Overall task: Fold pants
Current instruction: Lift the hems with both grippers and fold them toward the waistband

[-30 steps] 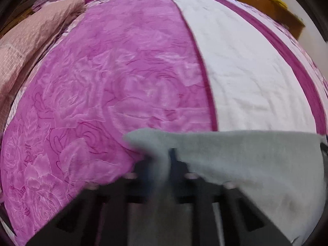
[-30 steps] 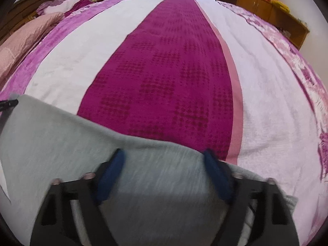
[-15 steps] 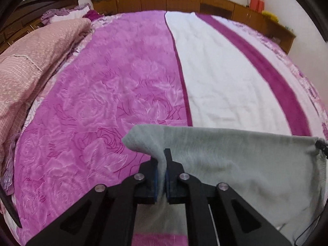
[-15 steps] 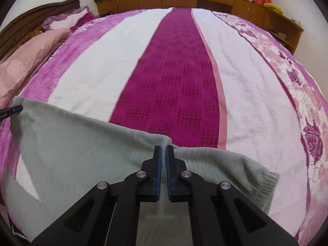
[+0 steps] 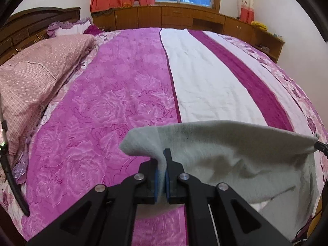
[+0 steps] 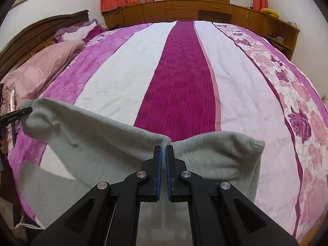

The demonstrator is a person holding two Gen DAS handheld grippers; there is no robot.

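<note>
The pale grey-green fleece pants [image 5: 235, 147] hang stretched between my two grippers above the near edge of the bed. My left gripper [image 5: 163, 160] is shut on one end of the top edge; the cloth sags to the right of it. My right gripper [image 6: 163, 153] is shut on the other end of the pants [image 6: 92, 143], with a ribbed cuff [image 6: 257, 143] drooping at its right. The tip of the left gripper [image 6: 22, 111] shows at the far left of the right wrist view, and the right gripper's tip [image 5: 319, 145] at the far right of the left wrist view. The lower cloth hangs out of view.
The bed is covered by a striped pink, white and magenta blanket [image 6: 180, 82]. A pink folded quilt [image 5: 30, 82] and pillows [image 6: 78, 32] lie at the left by the dark headboard [image 5: 24, 26]. Wooden cabinets [image 6: 194, 10] run under the window. A white drawstring [image 6: 26, 224] dangles at lower left.
The right gripper went from open over the cloth to shut on it. Both grippers have lifted and tilted up with the pants, so more of the bed and room shows.
</note>
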